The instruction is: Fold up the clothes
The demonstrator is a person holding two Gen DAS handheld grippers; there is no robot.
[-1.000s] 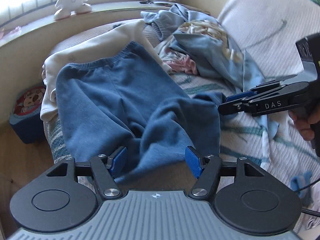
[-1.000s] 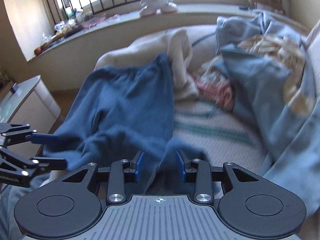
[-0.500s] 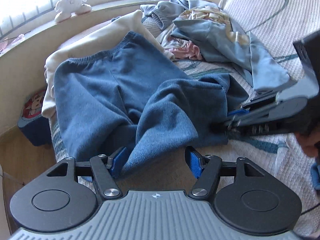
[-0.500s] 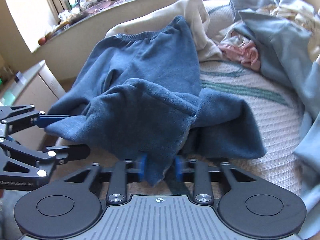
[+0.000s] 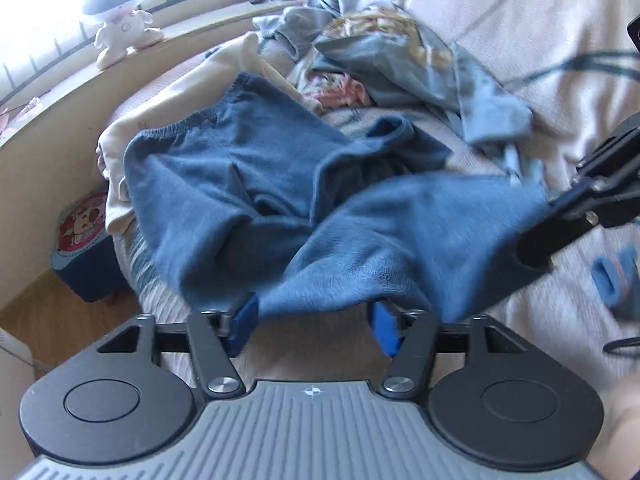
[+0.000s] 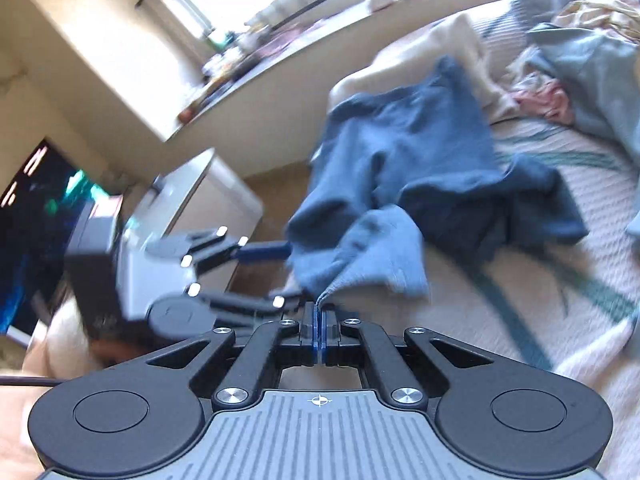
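Trousers [image 5: 240,184] lie on bed [image 5: 560,40], before clothes pile [image 5: 400,52].

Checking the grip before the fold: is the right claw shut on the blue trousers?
Yes, the right claw has its pads pressed together on a cuff edge of the blue trousers.

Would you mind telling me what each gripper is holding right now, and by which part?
The right gripper is shut on the blue trousers at a leg-end edge. The left gripper is closing around the other leg, not yet pinching it.
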